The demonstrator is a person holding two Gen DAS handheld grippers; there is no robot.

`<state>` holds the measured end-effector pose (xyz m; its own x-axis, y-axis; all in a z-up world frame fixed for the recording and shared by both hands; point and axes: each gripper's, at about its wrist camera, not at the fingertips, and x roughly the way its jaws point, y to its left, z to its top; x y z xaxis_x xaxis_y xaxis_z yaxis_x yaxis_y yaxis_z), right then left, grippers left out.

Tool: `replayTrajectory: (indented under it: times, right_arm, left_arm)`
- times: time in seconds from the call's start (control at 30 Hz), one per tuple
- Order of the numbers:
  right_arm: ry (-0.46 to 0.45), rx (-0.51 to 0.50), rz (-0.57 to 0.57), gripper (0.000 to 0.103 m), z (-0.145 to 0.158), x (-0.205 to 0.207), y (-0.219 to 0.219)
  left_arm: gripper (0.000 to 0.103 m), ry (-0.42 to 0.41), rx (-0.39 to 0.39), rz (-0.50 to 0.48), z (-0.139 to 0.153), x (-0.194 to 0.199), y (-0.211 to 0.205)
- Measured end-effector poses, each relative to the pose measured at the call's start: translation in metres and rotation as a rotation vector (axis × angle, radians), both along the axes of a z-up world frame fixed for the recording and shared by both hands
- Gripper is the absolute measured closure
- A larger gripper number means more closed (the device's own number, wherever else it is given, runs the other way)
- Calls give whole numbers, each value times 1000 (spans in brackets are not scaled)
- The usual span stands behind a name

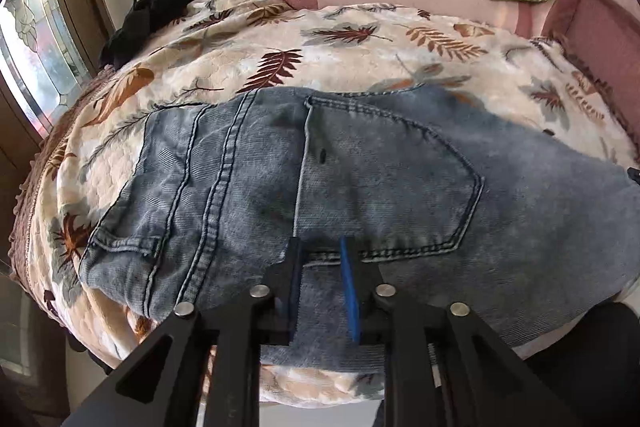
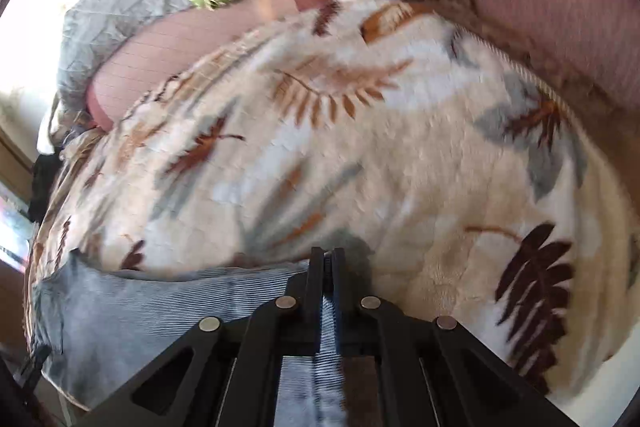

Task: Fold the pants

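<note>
Jeans (image 2: 160, 311) pinched between right fingers (image 2: 316, 279)

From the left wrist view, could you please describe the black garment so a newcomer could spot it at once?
Start at the bed with the leaf-print blanket, where the jeans lie spread. Follow the blanket to its far left corner, beside the window. The black garment lies crumpled there, the only plain dark cloth among pale, patterned bedding.
</note>
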<state>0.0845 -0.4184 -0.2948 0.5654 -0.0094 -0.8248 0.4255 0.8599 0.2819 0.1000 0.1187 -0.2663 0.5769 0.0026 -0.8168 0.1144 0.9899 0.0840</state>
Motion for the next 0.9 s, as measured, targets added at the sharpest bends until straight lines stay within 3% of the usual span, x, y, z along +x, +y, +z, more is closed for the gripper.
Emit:
replayTrajectory:
  times: [0.07,0.13,0.2,0.33,0.43,0.57,0.67,0.8,0.9]
  right_arm:
    - [12,25,-70,96,-5,-8,-11]
    - [11,88,-117,96,0,-18,-20]
    - [-20,44,-136,95,14,-28,-19]
    - [-114,13,5,93,51,-41,18]
    - [-135,22,129,93,59,-36,56]
    - [-94,47,256,93,48,-16,109]
    - [-60,38,299,93,33,-1,138]
    - [-40,23,322,93,15,20,155]
    - [26,-2,297,96,-6,32,149]
  left_arm:
    - [69,-1,26,-3,1,-3,0]
    - [68,8,27,0,4,-2,1]
    - [68,-11,12,-5,15,-3,-1]
    - [67,-88,0,-68,36,-5,-25]
    - [66,-72,-36,-148,41,4,-60]
    - [66,-51,-46,-225,32,22,-110]
    - [66,18,-82,-252,16,44,-142]
    - [66,73,-73,-253,-6,63,-173]
    - [65,92,-14,-211,-25,85,-185]
